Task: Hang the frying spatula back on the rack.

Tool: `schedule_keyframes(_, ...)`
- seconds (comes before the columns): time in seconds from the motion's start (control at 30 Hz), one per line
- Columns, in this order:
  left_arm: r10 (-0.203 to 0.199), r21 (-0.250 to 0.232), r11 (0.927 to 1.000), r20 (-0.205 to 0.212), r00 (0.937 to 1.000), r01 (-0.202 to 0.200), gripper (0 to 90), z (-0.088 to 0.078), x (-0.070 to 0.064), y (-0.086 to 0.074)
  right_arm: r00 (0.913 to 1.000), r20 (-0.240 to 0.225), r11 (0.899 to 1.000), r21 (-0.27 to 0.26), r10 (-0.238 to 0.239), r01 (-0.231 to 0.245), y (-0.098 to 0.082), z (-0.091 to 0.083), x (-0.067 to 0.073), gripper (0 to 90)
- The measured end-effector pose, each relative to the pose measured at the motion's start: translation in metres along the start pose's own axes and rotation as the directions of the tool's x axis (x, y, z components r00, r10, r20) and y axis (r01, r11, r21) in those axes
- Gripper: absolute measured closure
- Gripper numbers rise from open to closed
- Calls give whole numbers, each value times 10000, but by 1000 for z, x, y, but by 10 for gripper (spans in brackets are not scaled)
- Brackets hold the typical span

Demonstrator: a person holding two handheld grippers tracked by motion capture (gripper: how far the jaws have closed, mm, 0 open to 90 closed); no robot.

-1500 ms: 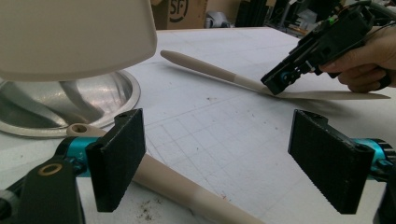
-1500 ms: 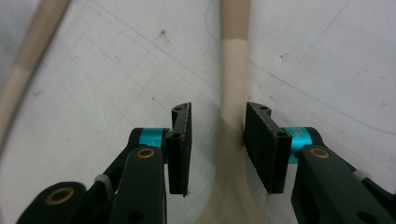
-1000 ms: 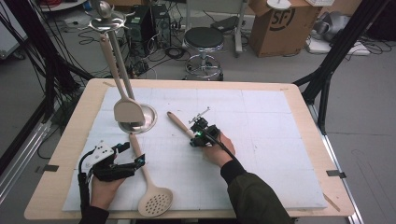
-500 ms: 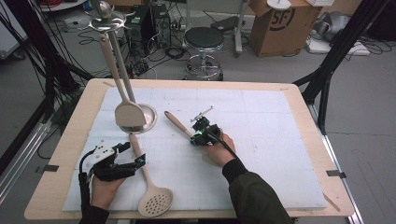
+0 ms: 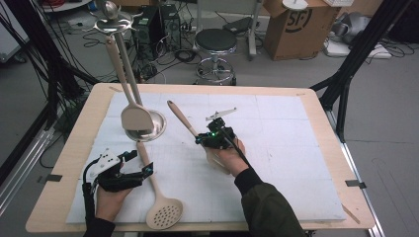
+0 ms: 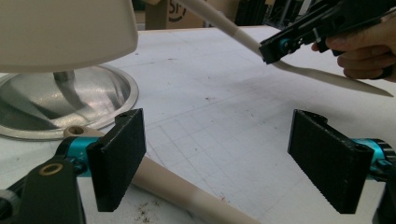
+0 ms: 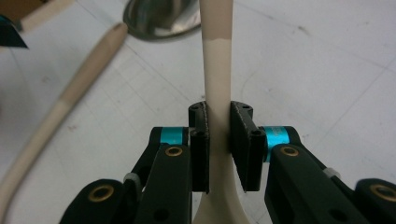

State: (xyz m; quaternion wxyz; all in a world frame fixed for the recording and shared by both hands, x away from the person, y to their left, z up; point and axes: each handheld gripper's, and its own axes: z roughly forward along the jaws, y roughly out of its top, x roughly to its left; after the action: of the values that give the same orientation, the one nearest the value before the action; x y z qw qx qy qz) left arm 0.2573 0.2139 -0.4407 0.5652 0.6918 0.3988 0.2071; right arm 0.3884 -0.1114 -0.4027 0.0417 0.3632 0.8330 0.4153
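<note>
A pale wooden tabletop [image 5: 69, 163] with rounded corners carries a white sheet [image 5: 291, 163], matte and faintly ruled into squares, that covers most of it. Toward the far left of the sheet stands a metal rack [image 5: 148, 129]: a shallow, shiny round base like an upturned dish, with a thin post rising to hooks at the top, from which a cream spatula [image 5: 132, 114] with a broad flat blade hangs down over the base. A cream slotted spoon [image 5: 160, 210] lies flat on the sheet just in front of the rack, its round head pierced with small holes near the front edge and its long smooth handle running back toward the base. The left gripper [image 5: 143, 165], black with turquoise joints, rests low at the front left beside that handle; its flat, ribbed fingers [image 6: 116, 156] stand wide apart with nothing between them, the handle passing just under one of them. The right gripper [image 5: 201, 139] sits near the middle of the sheet, its fingers [image 7: 201, 147] having just been closing, and now pressed on both sides of the narrow cream neck of a spoon [image 5: 180, 118], whose rounded wooden-looking handle slants up and away toward the rack, lifted off the sheet.
</note>
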Motion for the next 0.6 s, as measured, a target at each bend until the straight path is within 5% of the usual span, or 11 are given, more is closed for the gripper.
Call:
schedule_keyframes(0.23,8,13,10000,25,10000,-9,199,0,0,0,9985,-541,9914,-1308,21,-92,6,-16,4,784)
schedule_keyframes(0.6,-41,-27,10000,28,10000,41,199,0,-1,0,9950,-927,9711,-2381,-365,134,20,-30,15,783)
